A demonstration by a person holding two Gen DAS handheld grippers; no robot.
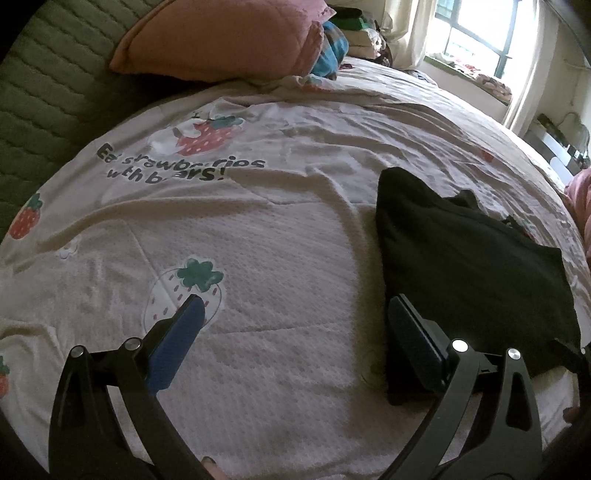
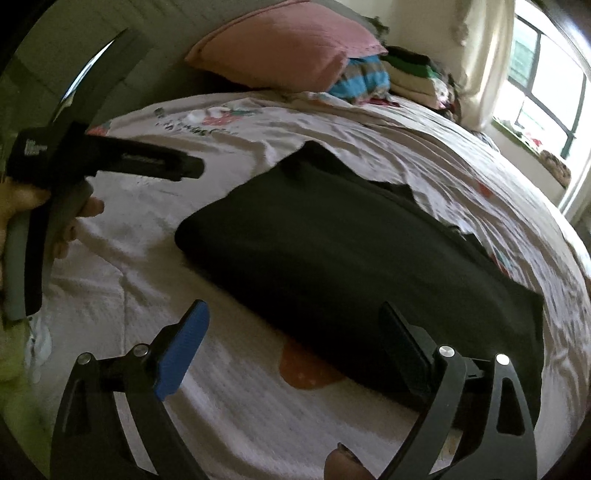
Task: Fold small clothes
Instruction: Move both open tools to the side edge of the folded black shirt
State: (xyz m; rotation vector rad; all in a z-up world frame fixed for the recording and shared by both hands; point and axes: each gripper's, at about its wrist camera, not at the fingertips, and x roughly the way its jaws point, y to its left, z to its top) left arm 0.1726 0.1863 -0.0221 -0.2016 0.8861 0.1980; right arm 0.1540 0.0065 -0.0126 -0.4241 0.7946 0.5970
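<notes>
A black garment (image 1: 461, 258) lies folded into a flat block on the strawberry-print bedsheet (image 1: 258, 229). In the left wrist view it sits right of centre. My left gripper (image 1: 295, 306) is open just left of it, with only sheet between its fingers; the dark right finger (image 1: 410, 332) overlaps the garment's near left edge. The right wrist view shows the black garment (image 2: 351, 251) across the middle. My right gripper (image 2: 295, 310) is open at its near edge, pads pressing nothing. A hand holds the left gripper (image 2: 192, 168) at the far left, seen side-on.
A pink pillow (image 1: 221, 33) leans on a green quilted headboard (image 1: 44, 92) at the back. Beside it are a striped cloth (image 1: 332, 51) and a stack of folded clothes (image 2: 413, 74). A bright window (image 1: 472, 40) with curtains lies past the bed's far right side.
</notes>
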